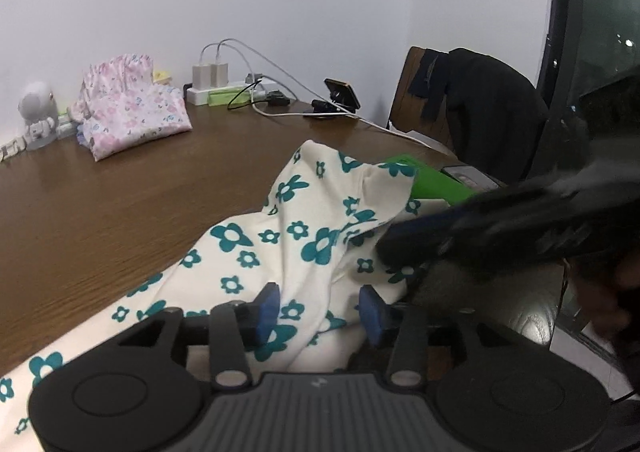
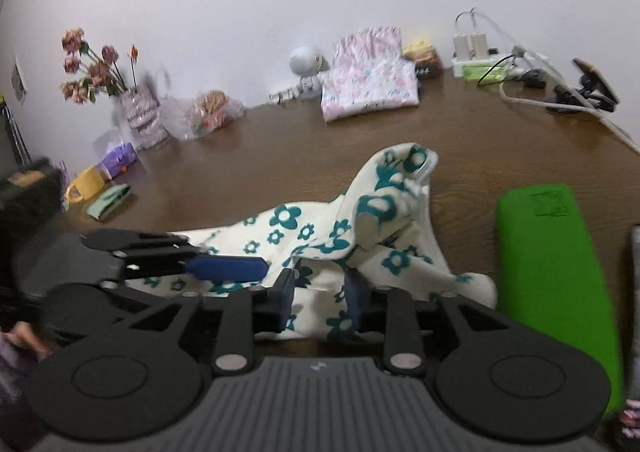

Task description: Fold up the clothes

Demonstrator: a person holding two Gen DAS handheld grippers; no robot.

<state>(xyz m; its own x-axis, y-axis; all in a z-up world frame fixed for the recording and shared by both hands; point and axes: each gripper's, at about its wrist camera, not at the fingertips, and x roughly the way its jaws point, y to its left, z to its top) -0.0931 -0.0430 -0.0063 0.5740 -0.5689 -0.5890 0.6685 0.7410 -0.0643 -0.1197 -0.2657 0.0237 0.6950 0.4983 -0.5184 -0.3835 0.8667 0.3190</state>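
- Two handheld black two-finger grippers with blue pads work over one cream cotton garment printed with teal flowers (image 2: 320,236), which lies rumpled on the near part of the brown wooden table (image 1: 120,188), between both tools.
- Left gripper (image 1: 320,306): its jaws stand apart with cloth lying between and under the blue pads; nothing is pinched, so it reads as released.
- Right gripper (image 2: 320,292): its jaws are also parted, a fold of the garment rising between them without being clamped.
- In the right wrist view the left gripper reaches in from the left, its blue pad over the garment's near-left edge.
- Garment's long axis runs from near left to far right; a bunched end (image 2: 408,164) stands up on the far side, beyond both grippers.
- Judgement: the right gripper sits nearer that raised end, the left nearer the flat near-left part, so any coming grasp turns on each taking its own end.
- One pink floral garment, folded flat (image 2: 368,86), rests far back by the white wall, well apart.
- Bright green flat pad (image 2: 552,252) lies just right of the teal-flowered cloth.
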